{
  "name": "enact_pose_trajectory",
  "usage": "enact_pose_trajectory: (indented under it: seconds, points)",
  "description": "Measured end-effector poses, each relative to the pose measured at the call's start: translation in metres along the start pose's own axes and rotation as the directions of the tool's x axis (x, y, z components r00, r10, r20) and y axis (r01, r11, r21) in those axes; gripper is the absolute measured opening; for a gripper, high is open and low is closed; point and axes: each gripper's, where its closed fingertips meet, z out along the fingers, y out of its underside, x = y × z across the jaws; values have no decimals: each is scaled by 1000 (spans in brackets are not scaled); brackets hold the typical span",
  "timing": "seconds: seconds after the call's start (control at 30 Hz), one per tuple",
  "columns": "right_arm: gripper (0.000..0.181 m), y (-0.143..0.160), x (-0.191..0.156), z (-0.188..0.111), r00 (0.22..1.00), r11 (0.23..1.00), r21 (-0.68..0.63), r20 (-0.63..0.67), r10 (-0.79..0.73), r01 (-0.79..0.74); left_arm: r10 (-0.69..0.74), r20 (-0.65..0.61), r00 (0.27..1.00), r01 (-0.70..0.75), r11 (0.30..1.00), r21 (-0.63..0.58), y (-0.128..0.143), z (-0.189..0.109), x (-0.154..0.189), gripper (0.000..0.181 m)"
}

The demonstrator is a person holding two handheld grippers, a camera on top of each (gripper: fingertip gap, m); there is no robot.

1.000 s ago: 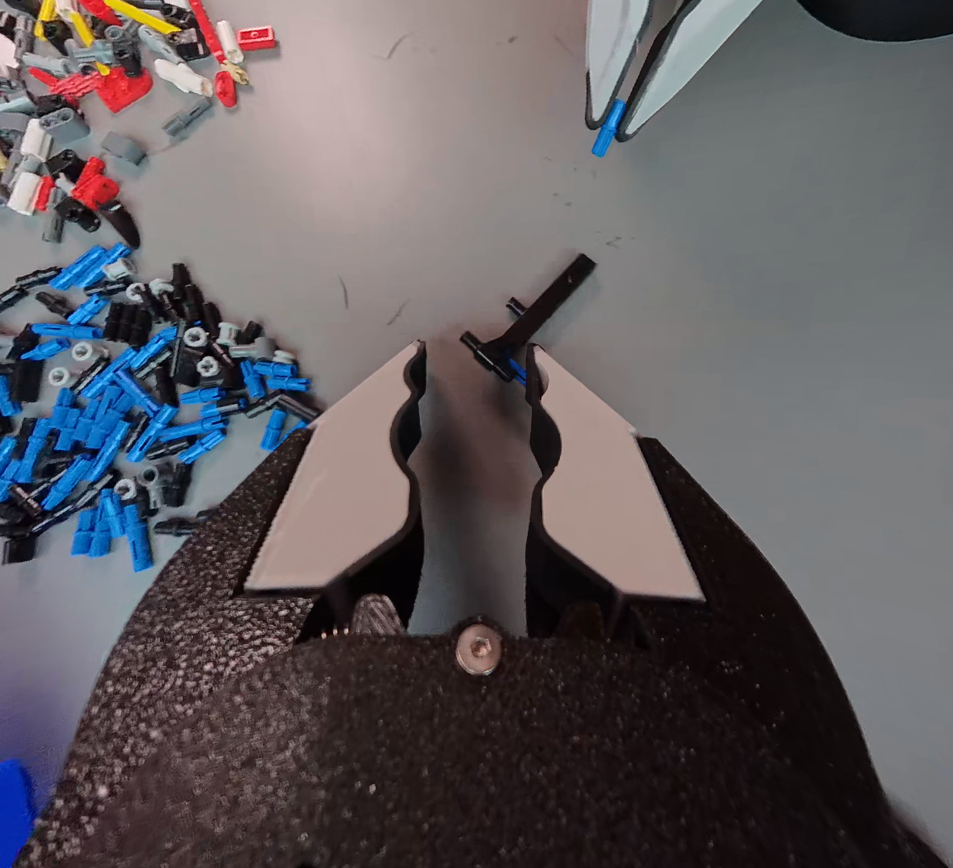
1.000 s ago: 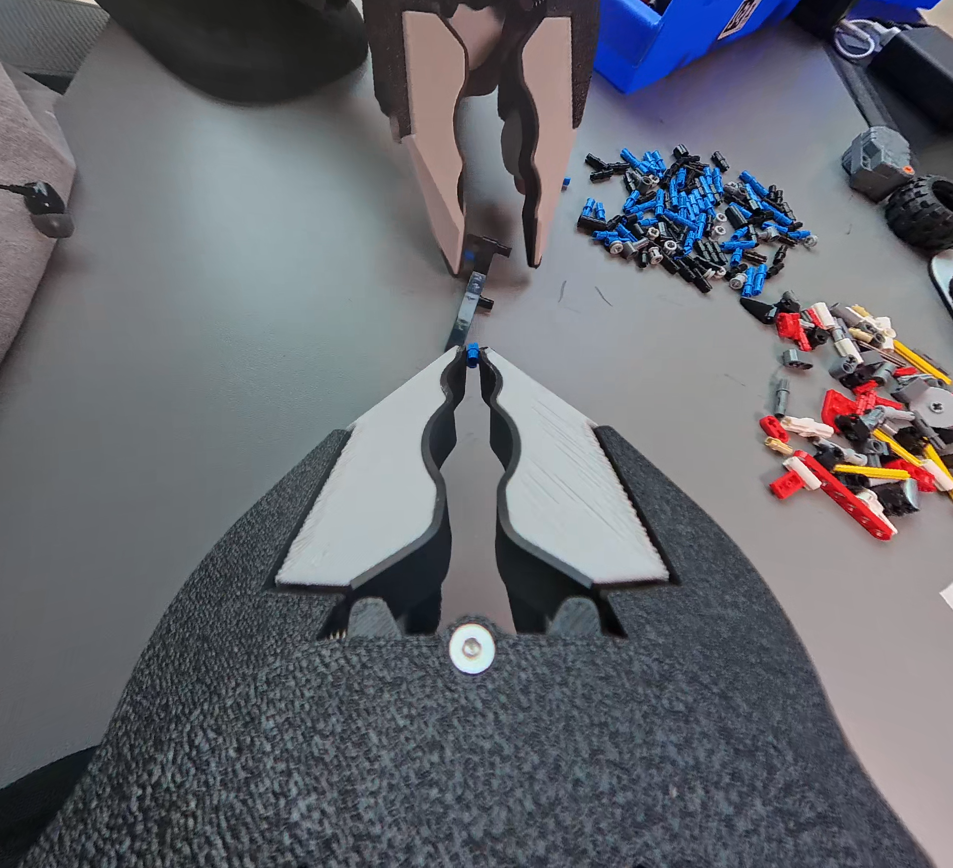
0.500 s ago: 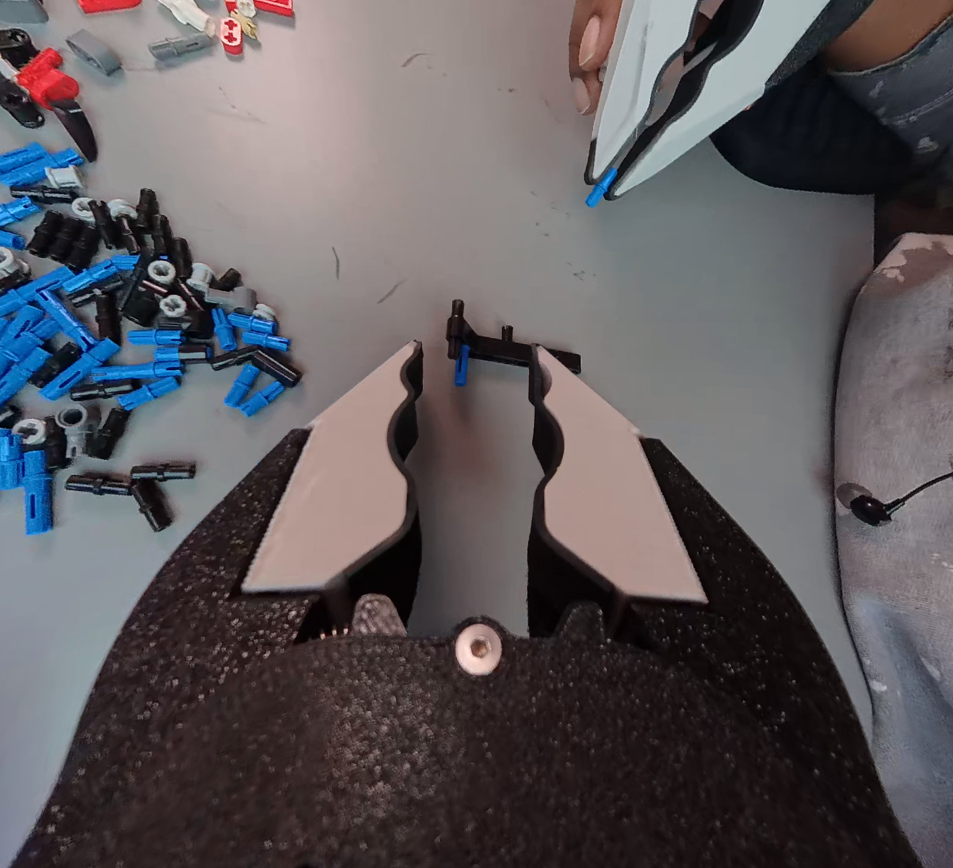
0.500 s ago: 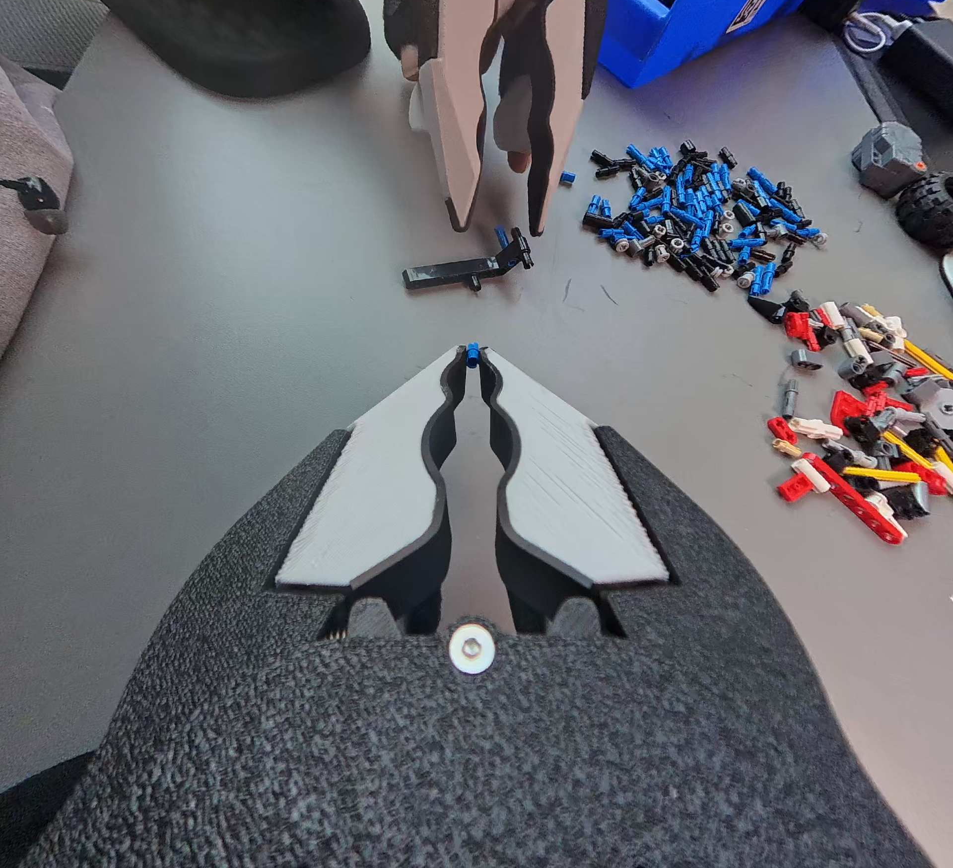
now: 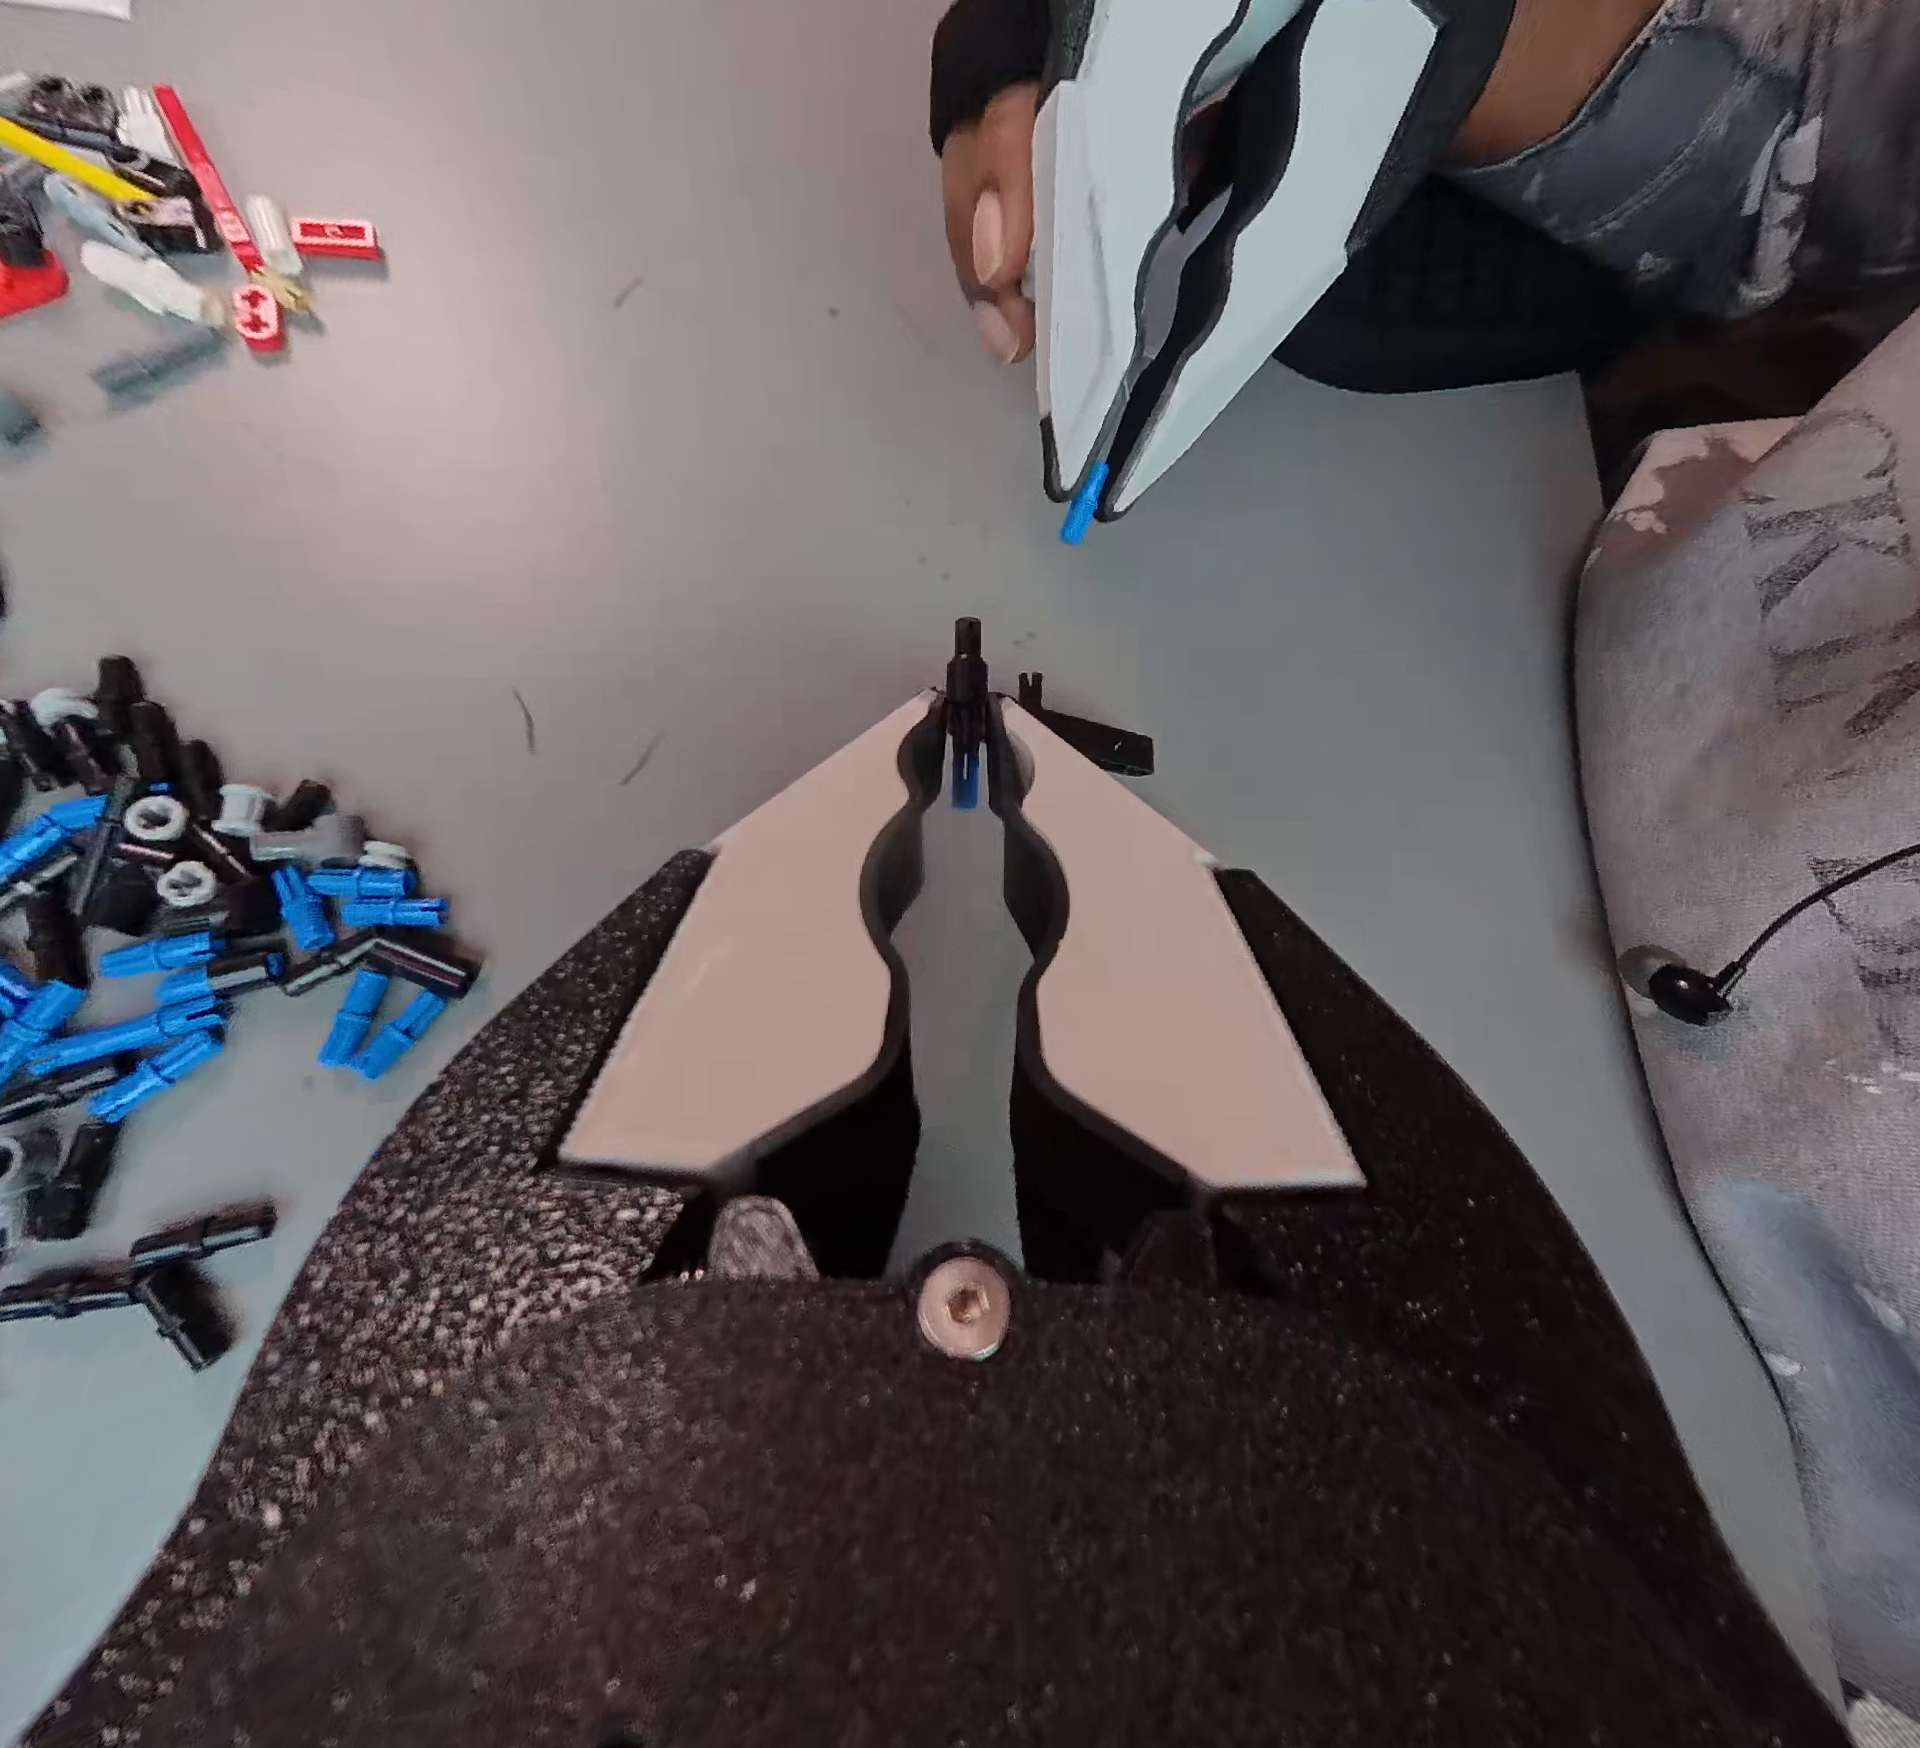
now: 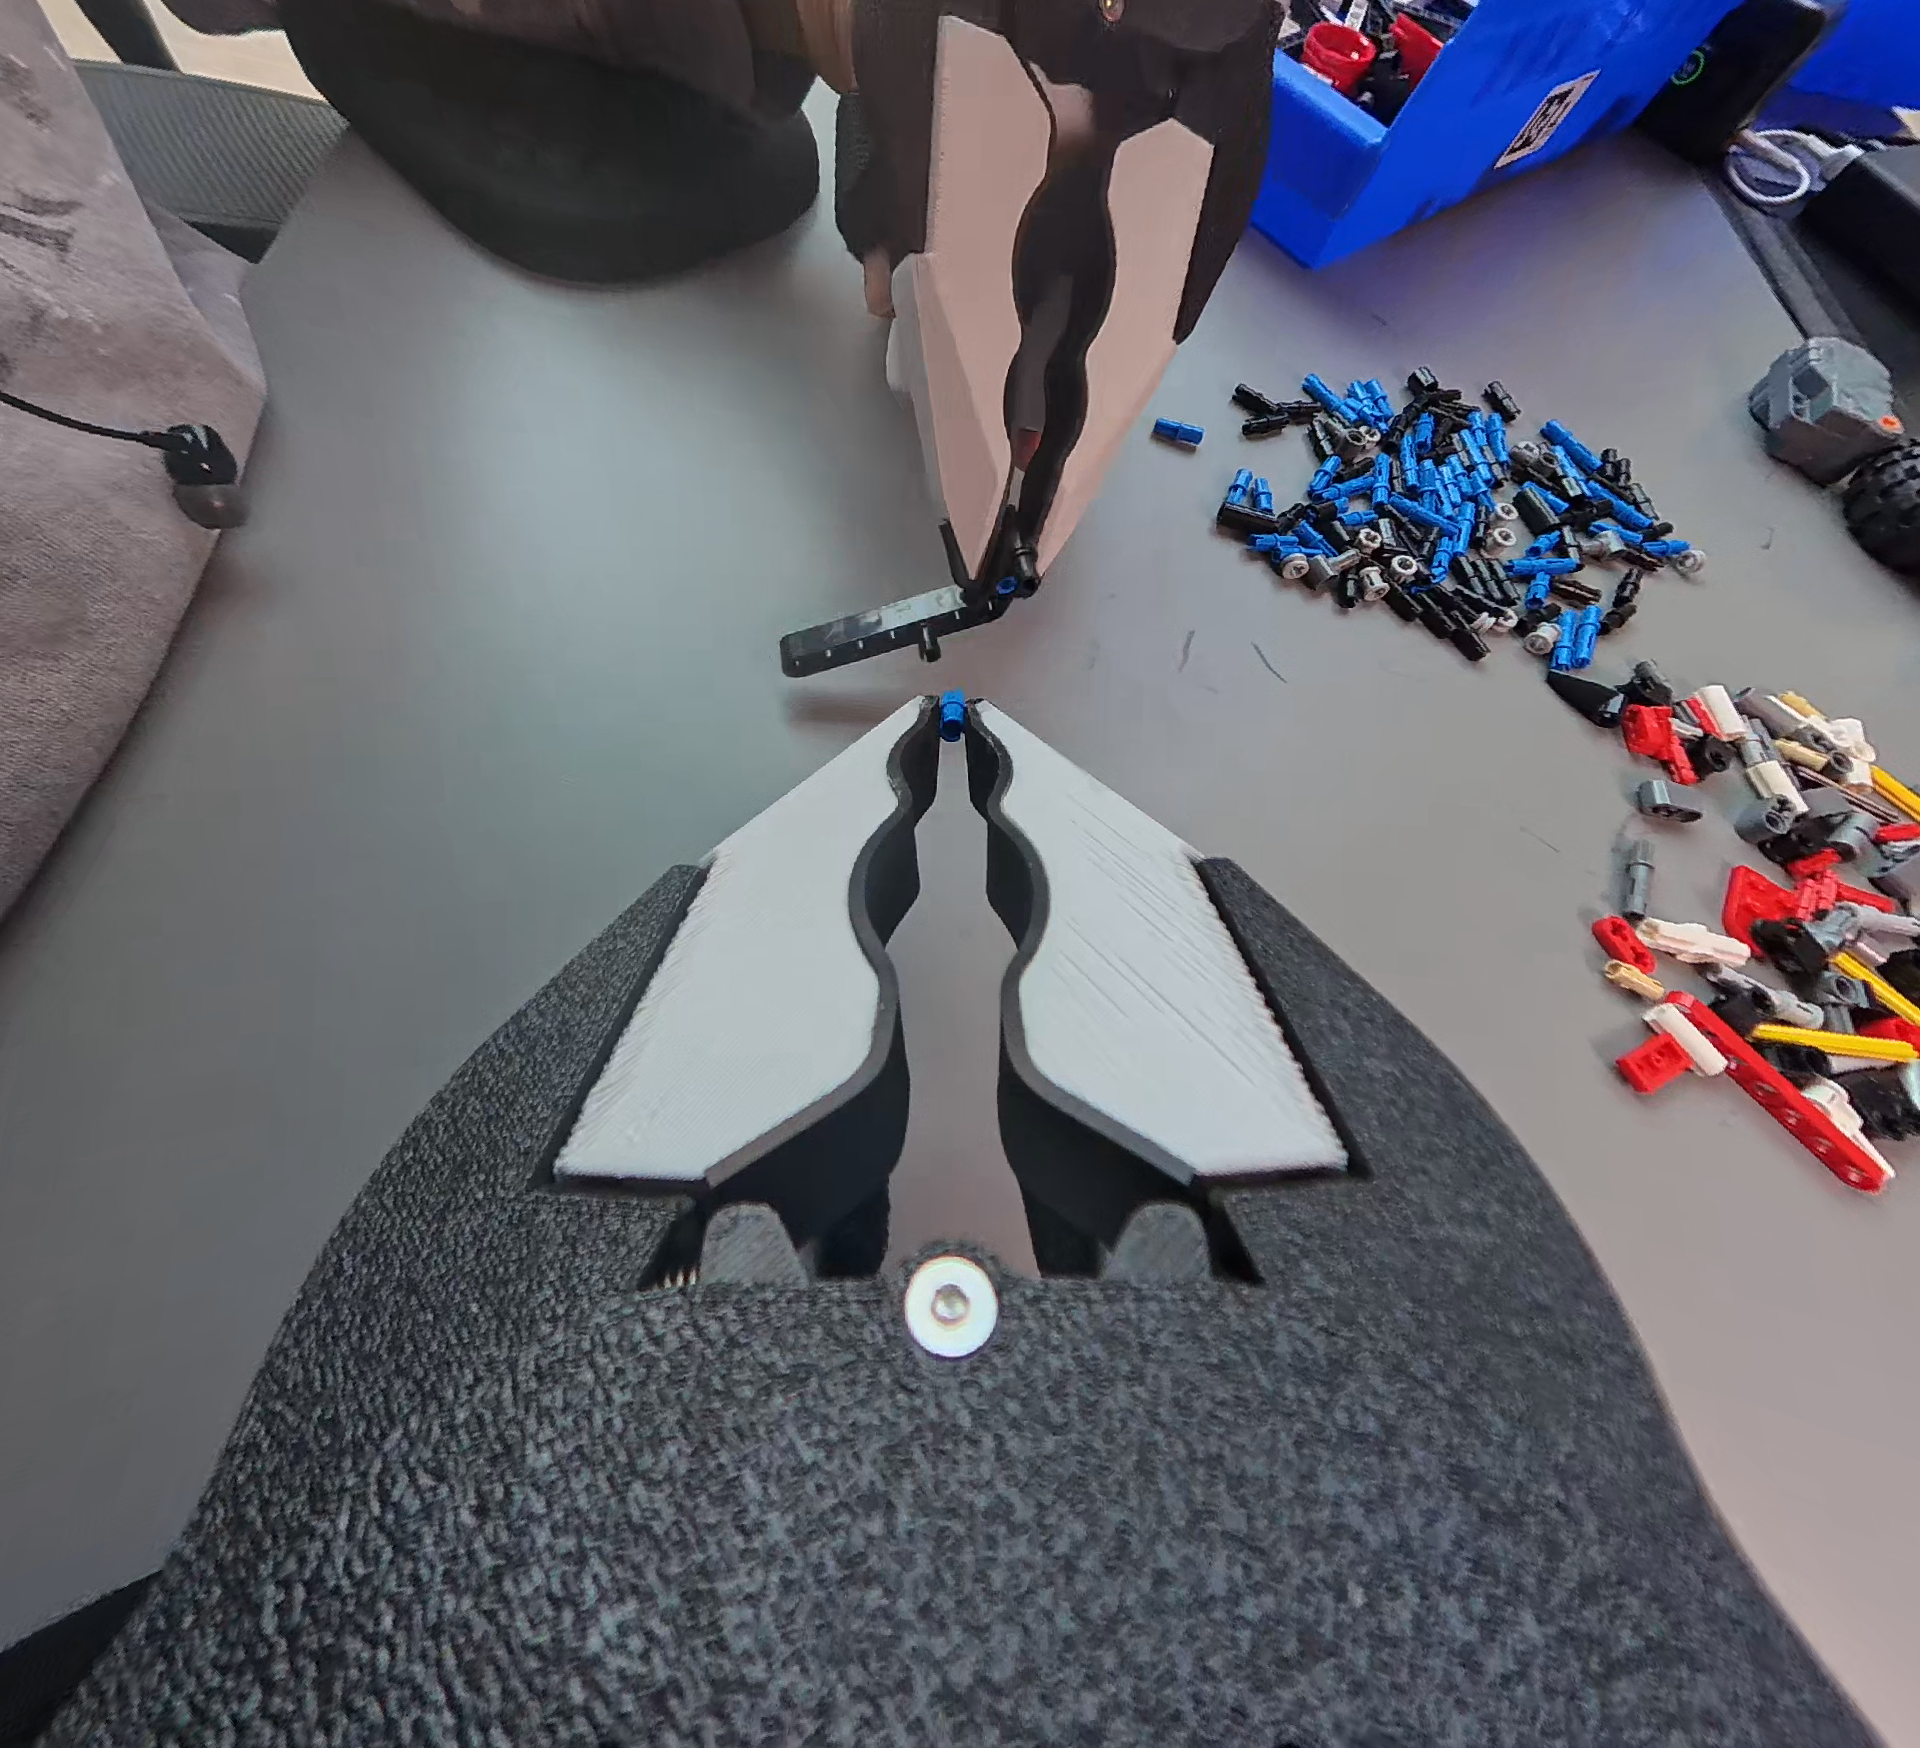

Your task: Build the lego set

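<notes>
Left claw (image 5: pixel 966 711) clamped on black beam (image 6: pixel 883 628) end, apparently; right claw (image 6: pixel 948 711) pinching blue pin (image 6: pixel 950 714) near beam.

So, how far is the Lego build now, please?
Still early. Done: only a black beam with a few pins fitted. In hand: the left gripper is shut on that beam's pin end, and the right gripper is shut on a blue pin, not yet inserted. Left: the blue and black pin pile and the red, yellow and grey parts lie loose.
</notes>
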Motion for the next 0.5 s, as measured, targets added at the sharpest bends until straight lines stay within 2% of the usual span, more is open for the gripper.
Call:
enact_pose_trajectory:
  seconds: [0.03,0.23,0.5]
  points:
    - [5,-2,-1,0,1000,1000,8,3,2,-2,18,17,1000,-18,1000,25,-4,-2,-2,6]
    - [5,-15,0,-7,999,995,87,20,40,-41,25,-49,998,-12,971,237,-34,-20,11,6]
    - [4,-24,-5,-6,1000,994,111,26,16,-18,23,-65,998,-2,954,301,-40,-30,12,6]
